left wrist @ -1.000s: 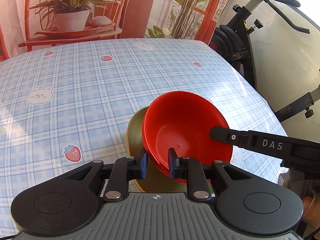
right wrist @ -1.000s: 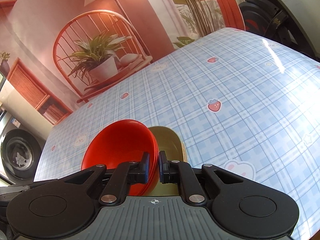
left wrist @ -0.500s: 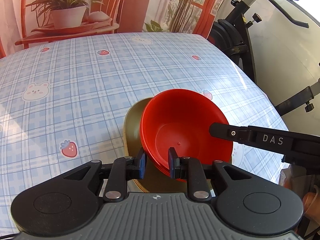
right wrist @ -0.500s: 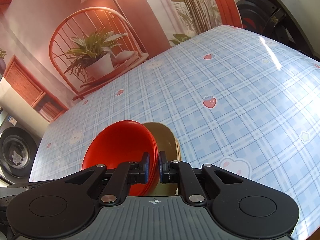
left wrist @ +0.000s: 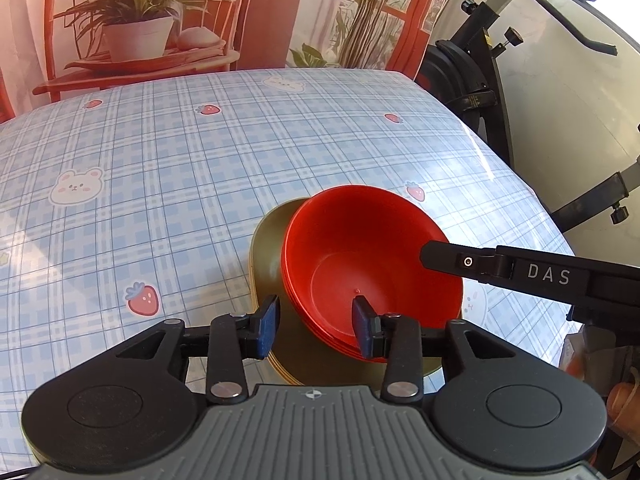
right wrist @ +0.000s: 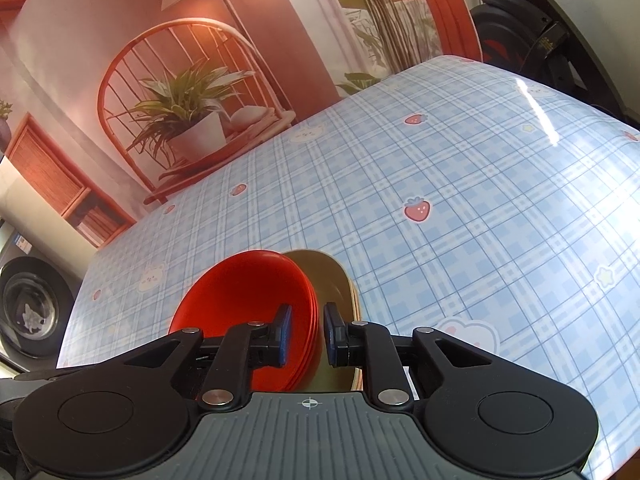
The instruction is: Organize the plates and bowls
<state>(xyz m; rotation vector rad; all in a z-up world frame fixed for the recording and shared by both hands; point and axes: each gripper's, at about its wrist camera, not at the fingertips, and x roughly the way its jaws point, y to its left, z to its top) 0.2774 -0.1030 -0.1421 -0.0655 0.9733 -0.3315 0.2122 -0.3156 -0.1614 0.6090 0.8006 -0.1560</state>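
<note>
Bowls [left wrist: 372, 264], glossy red, seemingly nested

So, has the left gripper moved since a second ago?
Yes. The left gripper has opened: its left finger, earlier against the stacked red plastic bowls, now stands clear of them, over the olive plate.

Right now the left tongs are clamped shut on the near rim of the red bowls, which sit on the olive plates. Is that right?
Not quite. The left tongs are open, not clamped: the left wrist view shows their pads standing wide apart astride the near rim of the red bowls. The rest holds: the bowls sit on the olive plates.
</note>
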